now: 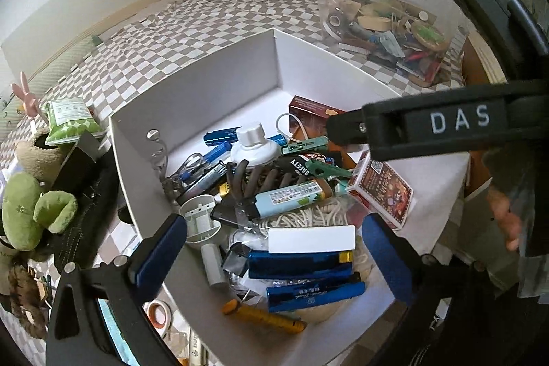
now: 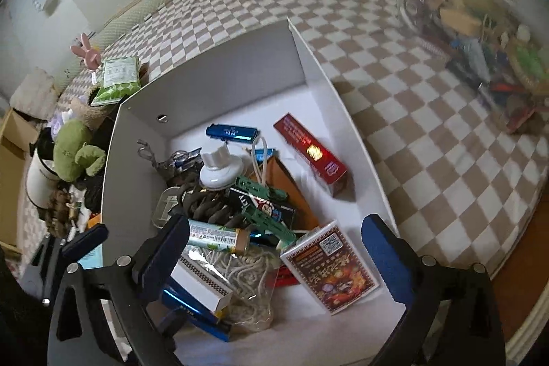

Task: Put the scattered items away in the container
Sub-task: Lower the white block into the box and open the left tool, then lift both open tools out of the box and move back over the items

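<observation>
Checkered cloth covers the surface, and on it sits the white box (image 1: 219, 84), already crammed. Left gripper (image 1: 274, 246) hangs over it, jaws spread wide and gripping nothing, blue cases (image 1: 302, 263) lying loose between them. Right gripper (image 2: 274, 249) is spread too, rope bundle (image 2: 243, 266) and card box (image 2: 333, 273) below. Beyond, a clear tub (image 1: 377, 23).

A clear plastic tub (image 2: 480, 33) of odds and ends smears into blur at the right wrist view's far edge, its contents beyond telling. In the left wrist view, the right gripper's black body (image 1: 446, 122) hides part of a dark red box (image 1: 308, 112) in the white box (image 1: 206, 84), whose near corner runs off the frame's bottom.
</observation>
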Motion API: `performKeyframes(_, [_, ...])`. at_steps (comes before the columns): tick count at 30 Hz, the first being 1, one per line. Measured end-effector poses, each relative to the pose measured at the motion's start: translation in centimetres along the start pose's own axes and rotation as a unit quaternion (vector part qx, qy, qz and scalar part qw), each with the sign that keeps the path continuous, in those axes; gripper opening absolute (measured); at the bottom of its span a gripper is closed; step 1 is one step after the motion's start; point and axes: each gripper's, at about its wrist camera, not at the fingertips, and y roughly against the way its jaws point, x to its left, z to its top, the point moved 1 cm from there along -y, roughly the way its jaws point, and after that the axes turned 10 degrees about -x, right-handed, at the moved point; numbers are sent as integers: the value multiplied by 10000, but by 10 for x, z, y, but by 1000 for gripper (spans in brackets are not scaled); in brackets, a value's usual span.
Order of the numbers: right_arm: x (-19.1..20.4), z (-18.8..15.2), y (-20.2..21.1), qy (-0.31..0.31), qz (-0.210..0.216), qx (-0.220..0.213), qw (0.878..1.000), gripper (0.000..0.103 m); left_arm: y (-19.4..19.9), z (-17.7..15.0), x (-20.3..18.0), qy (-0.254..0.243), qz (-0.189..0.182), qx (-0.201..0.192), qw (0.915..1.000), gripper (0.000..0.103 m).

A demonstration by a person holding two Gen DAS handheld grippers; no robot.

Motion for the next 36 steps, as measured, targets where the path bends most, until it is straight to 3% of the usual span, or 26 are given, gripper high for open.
performKeyframes(9, [19, 4, 25, 391, -130, -747, 9964, 103, 23, 3, 14, 119, 142, -241, 9995, 103])
performKeyframes(14, [36, 7, 45, 517, -125, -1440, 9881, 103, 37, 1, 27, 166, 411, -410, 9982, 103])
performKeyframes(19, [49, 7, 61, 668, -190, -1819, 9809, 103, 52, 0, 43, 241, 555, -554, 9966, 103])
performKeyframes(31, [91, -3, 77, 1141, -18, -1912, 9749, 103, 104, -6, 88, 630, 868, -982, 9894, 103])
performKeyframes(36, [108, -6, 79, 1300, 30, -1867, 9738, 103, 121, -14, 107, 678, 1158, -1049, 9854, 103])
